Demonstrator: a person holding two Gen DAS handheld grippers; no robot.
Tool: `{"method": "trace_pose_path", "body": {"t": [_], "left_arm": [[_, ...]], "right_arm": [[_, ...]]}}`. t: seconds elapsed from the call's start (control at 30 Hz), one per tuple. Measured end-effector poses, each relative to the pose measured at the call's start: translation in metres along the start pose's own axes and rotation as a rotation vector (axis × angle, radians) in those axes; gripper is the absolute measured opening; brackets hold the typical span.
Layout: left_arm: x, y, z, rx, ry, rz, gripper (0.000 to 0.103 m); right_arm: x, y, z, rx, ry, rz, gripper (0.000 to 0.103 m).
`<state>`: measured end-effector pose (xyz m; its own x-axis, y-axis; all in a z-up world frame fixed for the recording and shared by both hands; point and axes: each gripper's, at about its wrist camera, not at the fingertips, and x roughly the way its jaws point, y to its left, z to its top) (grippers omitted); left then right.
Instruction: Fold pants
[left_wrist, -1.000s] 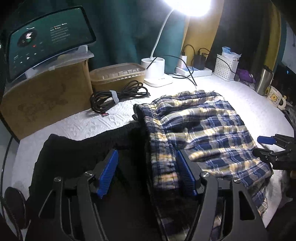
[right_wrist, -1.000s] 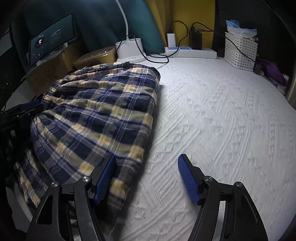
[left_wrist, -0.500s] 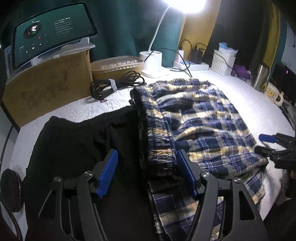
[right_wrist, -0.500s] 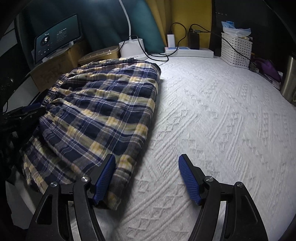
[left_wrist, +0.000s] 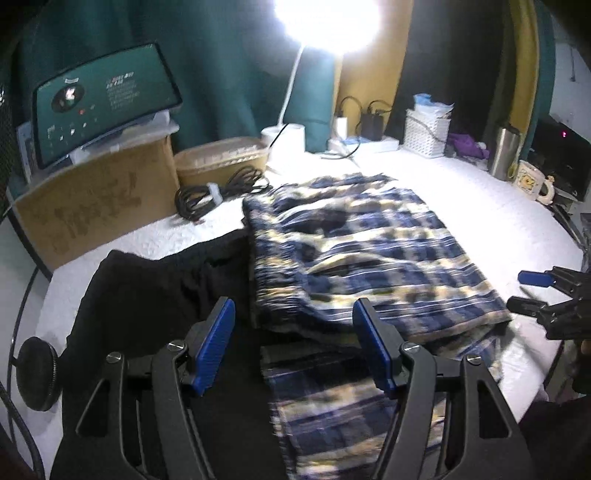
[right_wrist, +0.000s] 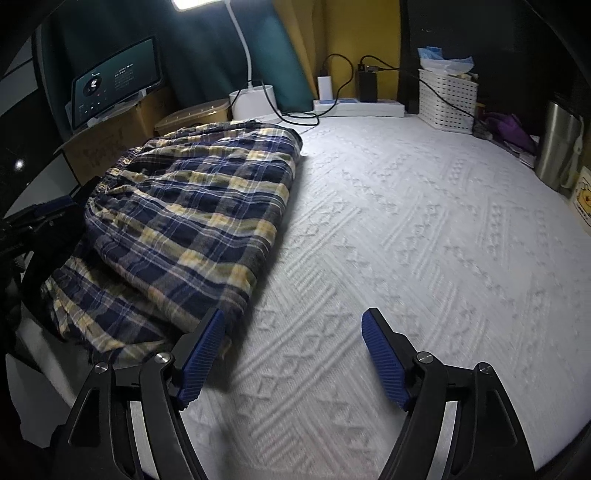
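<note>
Right wrist view: white textured tablecloth (right_wrist: 424, 221) under lamp glare.
Plaid pants (right_wrist: 192, 206) lie folded; left gripper (left_wrist: 293, 343) spread, right gripper (right_wrist: 293, 358) opening, both holding nothing.

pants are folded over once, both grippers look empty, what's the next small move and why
Probably bring both grippers back to the near strip of the plaid pants for a second fold. The left gripper is open with nothing held, and the right gripper is opening over bare white cloth. A plaid layer still sticks out under the folded part, hanging at the table's near edge.

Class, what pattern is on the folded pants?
Navy, yellow and white plaid pants, clearest in the right wrist view.
</note>
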<state>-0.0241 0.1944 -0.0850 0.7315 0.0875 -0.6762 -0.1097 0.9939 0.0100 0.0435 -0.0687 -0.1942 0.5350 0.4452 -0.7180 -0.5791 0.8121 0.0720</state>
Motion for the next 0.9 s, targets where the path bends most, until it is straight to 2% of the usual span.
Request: {"method": "trace_pose_path", "body": {"t": [0.67,0.77,0.9], "left_arm": [[-0.01,-0.109,-0.012,0.152,0.021,-0.193,0.066],[-0.007,-0.126,-0.012,0.174,0.023,-0.245,0.066],[-0.01,-0.144,-0.01,0.176,0.01,-0.259,0.066]], "right_arm": [[-0.057,-0.049,-0.052,0.111,-0.053,-0.098,0.078],[-0.065,-0.058,-0.057,0.126,-0.07,-0.114,0.078],[-0.077,-0.065,-0.062,0.137,-0.093,-0.139,0.078]]}}
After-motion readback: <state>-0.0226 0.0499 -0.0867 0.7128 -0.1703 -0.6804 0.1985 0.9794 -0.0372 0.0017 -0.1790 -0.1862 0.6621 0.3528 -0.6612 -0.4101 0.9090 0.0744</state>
